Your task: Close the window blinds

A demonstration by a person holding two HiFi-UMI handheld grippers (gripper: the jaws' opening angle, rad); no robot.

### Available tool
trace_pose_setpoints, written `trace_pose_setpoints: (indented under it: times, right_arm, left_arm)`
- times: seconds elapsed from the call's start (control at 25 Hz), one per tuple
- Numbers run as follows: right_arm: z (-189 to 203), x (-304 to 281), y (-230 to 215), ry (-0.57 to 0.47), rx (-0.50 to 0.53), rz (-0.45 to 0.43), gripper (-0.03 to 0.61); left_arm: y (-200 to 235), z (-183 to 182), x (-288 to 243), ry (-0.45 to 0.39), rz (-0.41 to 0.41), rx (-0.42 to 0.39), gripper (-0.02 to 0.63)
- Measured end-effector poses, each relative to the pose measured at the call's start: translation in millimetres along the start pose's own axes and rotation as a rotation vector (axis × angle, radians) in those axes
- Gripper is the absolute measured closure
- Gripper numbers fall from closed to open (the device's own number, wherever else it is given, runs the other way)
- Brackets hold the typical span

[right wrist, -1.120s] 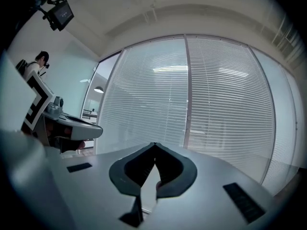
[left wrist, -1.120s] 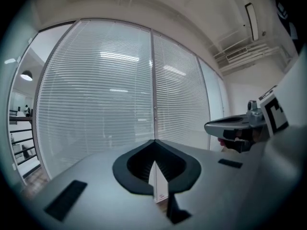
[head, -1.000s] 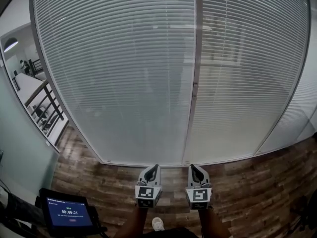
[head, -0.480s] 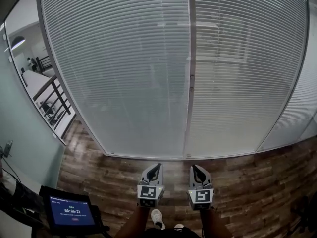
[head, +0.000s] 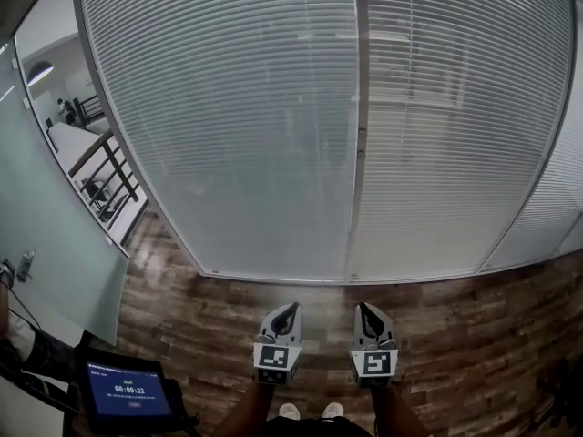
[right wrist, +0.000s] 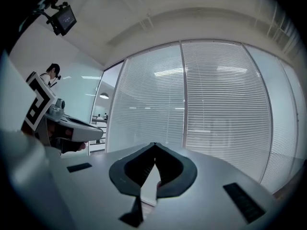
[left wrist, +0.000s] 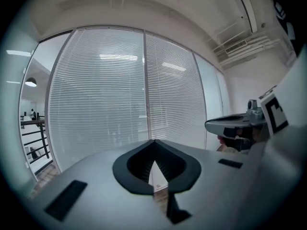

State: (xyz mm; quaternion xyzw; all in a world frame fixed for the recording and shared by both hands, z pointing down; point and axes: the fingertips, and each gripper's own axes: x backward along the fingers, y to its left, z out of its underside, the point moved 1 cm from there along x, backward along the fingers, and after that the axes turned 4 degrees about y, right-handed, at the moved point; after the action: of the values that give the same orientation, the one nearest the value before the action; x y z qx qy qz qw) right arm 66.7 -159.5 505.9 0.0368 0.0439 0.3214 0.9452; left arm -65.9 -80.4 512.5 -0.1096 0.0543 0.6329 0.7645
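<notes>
- Window blinds [head: 228, 107]: lowered over both glass panels straight ahead, reaching down to the bottom frame at the floor; faint lights and shapes showing through the slats.
- Divided by an upright frame post [head: 359, 126] between the two panels.
- Left gripper [head: 288, 309]: held low over the wooden floor [head: 474, 335], pointing toward the blinds and well apart from them; jaws closed tip to tip, nothing between.
- Right gripper [head: 363, 309]: just beside the left one, in the same pose, also well short of the blinds; jaws closed and empty.
- Marker cubes on both turned up toward the head view.
- Shoes [head: 310, 411] just visible at the bottom edge, below the grippers.
- Tablet [head: 127, 394] with a lit blue screen at lower left.
- Dark railing [head: 109, 176] beyond the glass on the far left.
</notes>
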Motion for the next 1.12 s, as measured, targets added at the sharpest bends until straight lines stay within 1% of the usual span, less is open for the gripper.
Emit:
trace_pose_setpoints:
  times: [0.16, 0.32, 0.44, 0.52, 0.68, 0.84, 0.96, 1.12]
  right_arm:
    - [-1, -1, 1, -0.004, 0.009, 0.008, 0.574]
    - [-4, -4, 0, -0.012, 0.020, 0.009, 0.574]
    - [-4, -5, -3, -0.010, 0.026, 0.014, 0.574]
    - [-5, -7, -3, -0.008, 0.031, 0.020, 0.574]
    - [-16, -17, 16, -0.012, 0.041, 0.024, 0.574]
    - [-29, -18, 54, 0.004, 0.066, 0.056, 0.574]
    - [-30, -5, 60, 0.004, 0.068, 0.066, 0.575]
    - [-32, -3, 55, 0.007, 0.060, 0.068, 0.575]
  left_arm:
    - [-2, -3, -4, -0.021, 0.024, -0.013, 0.614]
    - [2, -12, -9, -0.049, 0.007, -0.009, 0.614]
    - [-3, -8, -11, -0.046, 0.024, -0.010, 0.614]
    - [-1, -8, -12, -0.047, 0.021, -0.006, 0.614]
    - [21, -9, -7, -0.049, 0.019, 0.013, 0.614]
    - [55, -11, 22, -0.075, 0.026, 0.026, 0.614]
    - [50, -10, 37, -0.087, 0.029, 0.025, 0.614]
    - [44, -15, 36, -0.082, 0.031, 0.022, 0.614]
